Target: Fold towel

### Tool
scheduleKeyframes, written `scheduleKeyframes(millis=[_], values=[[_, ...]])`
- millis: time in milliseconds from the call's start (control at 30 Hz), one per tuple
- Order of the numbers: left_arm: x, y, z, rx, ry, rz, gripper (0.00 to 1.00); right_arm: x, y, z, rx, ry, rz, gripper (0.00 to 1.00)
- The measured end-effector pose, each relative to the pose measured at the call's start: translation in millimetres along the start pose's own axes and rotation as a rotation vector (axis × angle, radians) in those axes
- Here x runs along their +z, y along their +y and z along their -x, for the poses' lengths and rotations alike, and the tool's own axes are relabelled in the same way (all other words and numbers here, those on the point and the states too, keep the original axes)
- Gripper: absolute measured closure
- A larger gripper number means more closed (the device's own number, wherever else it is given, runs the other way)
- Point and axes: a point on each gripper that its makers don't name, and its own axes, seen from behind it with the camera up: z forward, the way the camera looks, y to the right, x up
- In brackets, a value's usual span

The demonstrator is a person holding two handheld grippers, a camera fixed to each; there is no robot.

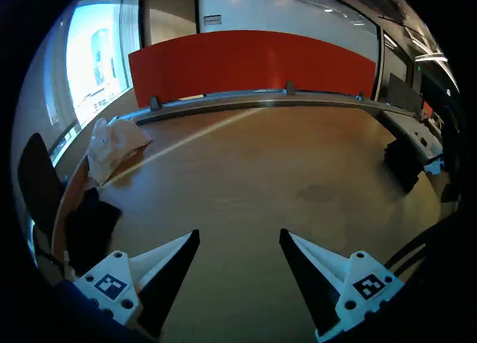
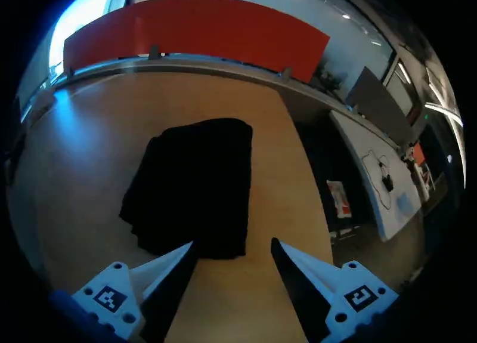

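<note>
Towel (image 2: 191, 188) position first: you have it lying flat on the wooden table (image 2: 77, 164), a black, roughly rectangular bundle that looks already folded, its near edge just ahead of your right gripper (image 2: 232, 241). That gripper stands wide open with nothing between its fingers; the tip of the finger on the left of the right gripper view sits at the towel's near edge, though you cannot tell whether it touches the cloth. Your left gripper (image 1: 238, 231) is likewise spread wide and holds nothing, with bare tabletop ahead of it in the left gripper view. Farther off on that side, a crumpled cream cloth (image 1: 113, 146) rests near the table's far left corner, and a red partition (image 1: 250, 62) runs along the table's back edge. A dark shape (image 1: 89, 223) sits at the table's left rim, too dim to identify.
</note>
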Motion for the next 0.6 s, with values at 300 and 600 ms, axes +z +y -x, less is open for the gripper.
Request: scheduleKeyframes(millis=[300,600], values=[[-2.5,-2.5,-3.0,-0.007,0.013,-0.001,0.00,-11.9,-8.7,-14.1,0.022,0.065,-0.014,0.00],[-5.0,-3.7,-5.2,-0.008,0.023,0.001,0.00,-26.6,-12.1,-37.0,0.051,0.162,0.006,0.00]])
